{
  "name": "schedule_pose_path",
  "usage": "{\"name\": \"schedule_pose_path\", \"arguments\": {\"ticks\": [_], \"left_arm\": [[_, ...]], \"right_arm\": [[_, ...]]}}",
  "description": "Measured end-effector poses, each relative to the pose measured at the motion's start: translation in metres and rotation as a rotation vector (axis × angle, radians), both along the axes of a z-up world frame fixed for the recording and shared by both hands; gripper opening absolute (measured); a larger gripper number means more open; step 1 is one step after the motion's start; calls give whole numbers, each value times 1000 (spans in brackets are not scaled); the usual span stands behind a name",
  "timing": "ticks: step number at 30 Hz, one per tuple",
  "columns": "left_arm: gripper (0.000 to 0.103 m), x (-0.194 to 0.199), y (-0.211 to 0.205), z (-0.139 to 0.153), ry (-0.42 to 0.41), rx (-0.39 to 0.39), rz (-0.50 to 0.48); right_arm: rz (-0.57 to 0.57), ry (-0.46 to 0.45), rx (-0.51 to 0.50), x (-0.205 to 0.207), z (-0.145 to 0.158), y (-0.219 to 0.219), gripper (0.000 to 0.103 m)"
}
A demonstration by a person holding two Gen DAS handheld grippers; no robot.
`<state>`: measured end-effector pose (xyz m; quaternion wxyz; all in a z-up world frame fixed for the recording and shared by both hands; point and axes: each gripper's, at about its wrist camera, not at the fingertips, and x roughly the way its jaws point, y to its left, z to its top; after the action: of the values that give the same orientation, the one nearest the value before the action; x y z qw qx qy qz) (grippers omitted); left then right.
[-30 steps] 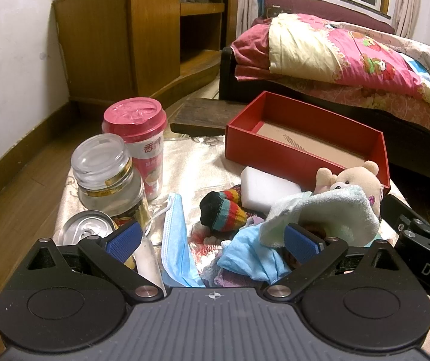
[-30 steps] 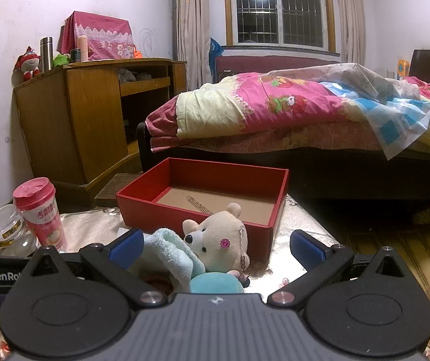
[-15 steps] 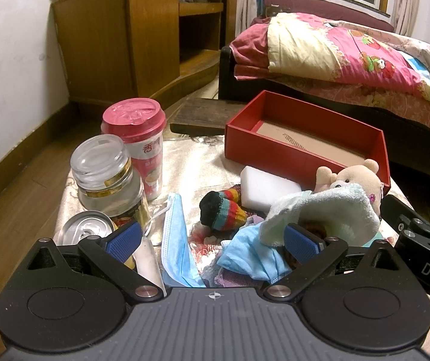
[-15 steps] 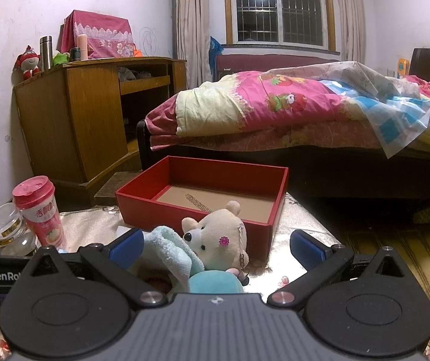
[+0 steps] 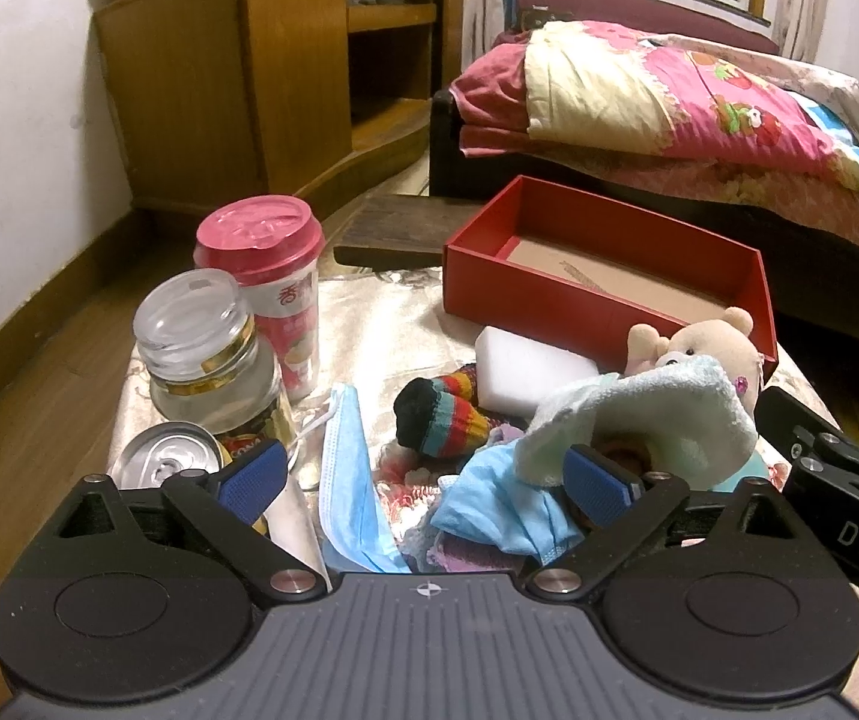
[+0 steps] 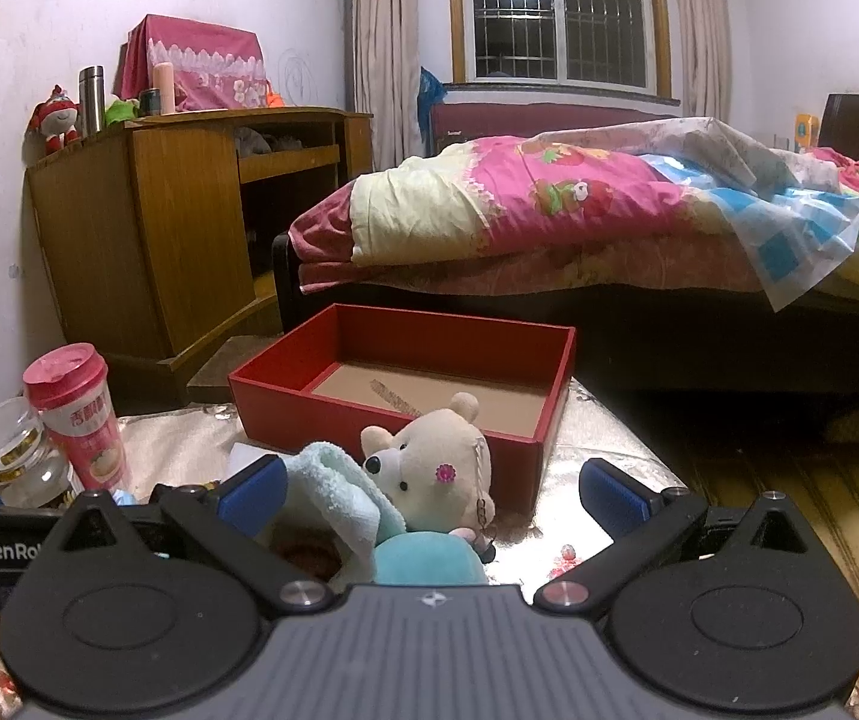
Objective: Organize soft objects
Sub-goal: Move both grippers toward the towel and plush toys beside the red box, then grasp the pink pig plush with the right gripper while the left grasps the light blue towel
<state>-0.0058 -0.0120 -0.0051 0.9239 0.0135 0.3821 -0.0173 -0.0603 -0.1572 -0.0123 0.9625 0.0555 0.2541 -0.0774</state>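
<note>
Nothing has shifted over the last second: the soft things lie where they lay, so sorting has not begun. The red box [image 6: 507, 444] at the far end of the bench [image 5: 381, 324] holds nothing but its cardboard floor. Before it, the plush bear [image 6: 429, 468] sits under a pale green towel [image 5: 657, 414], beside a blue face mask [image 5: 345, 480] and a striped sock [image 5: 441, 417]. The glass jar [image 5: 201, 360] looks empty. Left gripper [image 5: 423, 480] and right gripper [image 6: 429, 492] both hover spread wide, grasping nothing.
</note>
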Motion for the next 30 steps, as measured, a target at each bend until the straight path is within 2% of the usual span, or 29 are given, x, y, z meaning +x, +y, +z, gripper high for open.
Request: {"name": "schedule_pose_path", "arguments": {"ticks": [11, 20, 30], "left_arm": [[95, -2, -3, -11, 37, 28, -57], [95, -4, -13, -22, 62, 68, -113], [96, -9, 14, -17, 89, 22, -109]], "right_arm": [[22, 29, 9, -8, -1, -14, 84], [31, 149, 54, -6, -17, -30, 84], [252, 234, 8, -14, -37, -7, 83]]}}
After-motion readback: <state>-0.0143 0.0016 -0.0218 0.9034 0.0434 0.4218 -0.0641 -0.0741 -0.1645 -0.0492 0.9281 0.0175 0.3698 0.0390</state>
